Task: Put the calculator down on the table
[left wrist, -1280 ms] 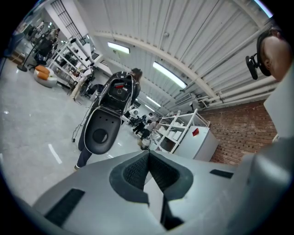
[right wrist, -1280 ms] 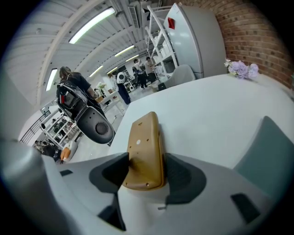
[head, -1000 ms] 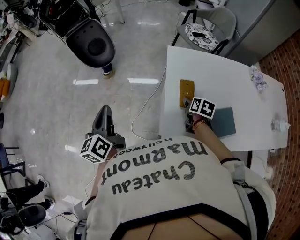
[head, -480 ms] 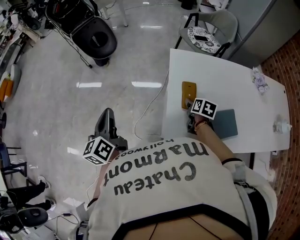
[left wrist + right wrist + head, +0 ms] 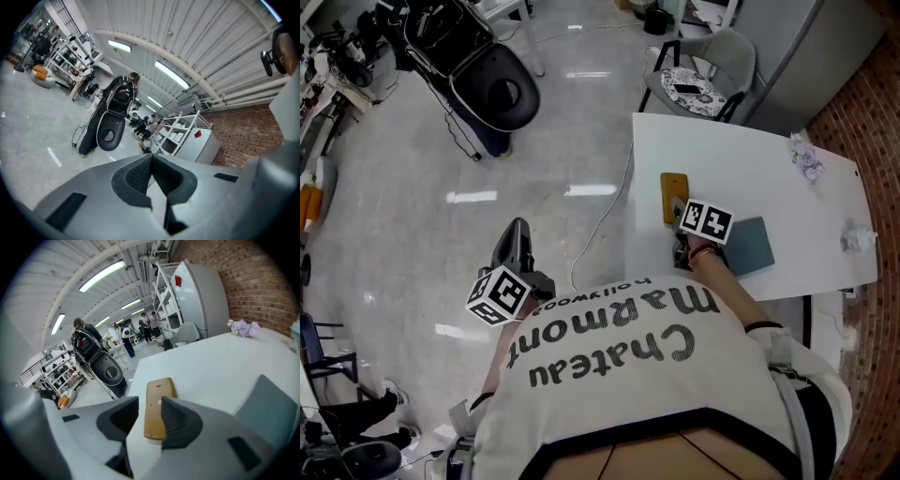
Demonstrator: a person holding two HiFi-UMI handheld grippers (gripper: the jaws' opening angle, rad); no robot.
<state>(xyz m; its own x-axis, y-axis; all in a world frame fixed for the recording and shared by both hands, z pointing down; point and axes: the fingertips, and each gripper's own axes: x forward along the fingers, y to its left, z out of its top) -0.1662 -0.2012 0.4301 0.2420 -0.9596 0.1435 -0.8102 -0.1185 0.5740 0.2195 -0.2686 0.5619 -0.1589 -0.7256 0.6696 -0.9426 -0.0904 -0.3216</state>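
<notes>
The calculator (image 5: 674,197) lies flat near the table's (image 5: 741,159) left edge, ungripped beneath your right gripper's (image 5: 148,405) parted jaws, which have just been closing and could clip it over that edge; your left gripper (image 5: 151,161) is closed, empty.

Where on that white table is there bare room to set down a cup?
Bare: the wide stretch between the calculator and the purple flowers, and the far edge by the chair. Crowded: the near edge, where calculator and grey pad lie close together.
</notes>
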